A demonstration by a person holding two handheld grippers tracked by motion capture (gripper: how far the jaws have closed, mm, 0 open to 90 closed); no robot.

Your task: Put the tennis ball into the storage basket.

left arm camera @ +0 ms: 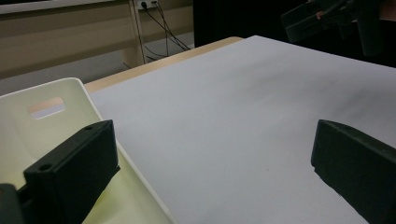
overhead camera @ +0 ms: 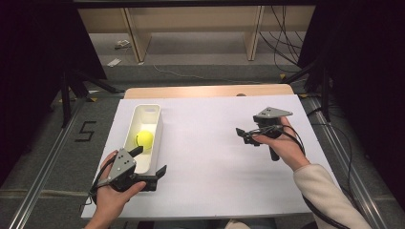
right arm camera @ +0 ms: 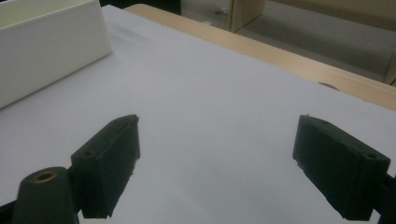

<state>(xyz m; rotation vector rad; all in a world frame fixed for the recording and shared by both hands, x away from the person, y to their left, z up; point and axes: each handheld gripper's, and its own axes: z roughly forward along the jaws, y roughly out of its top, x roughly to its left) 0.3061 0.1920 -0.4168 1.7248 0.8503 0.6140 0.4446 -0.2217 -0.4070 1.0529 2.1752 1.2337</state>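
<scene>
Ball [overhead camera: 144, 139] sits mid-bin [overhead camera: 155, 109] near the sheet's left edge. Left gripper [overhead camera: 151, 163] gapes empty astride the bin's near corner; right gripper [overhead camera: 242, 134] is open and empty too, well apart. I'd come straight down, clearing the wall.

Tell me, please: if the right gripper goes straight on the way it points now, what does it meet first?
Probably the white bin. In the high view the right gripper, jaws open and empty, points left across the bare white sheet toward it. Depth is unclear, so it might pass the bin's far end.
</scene>
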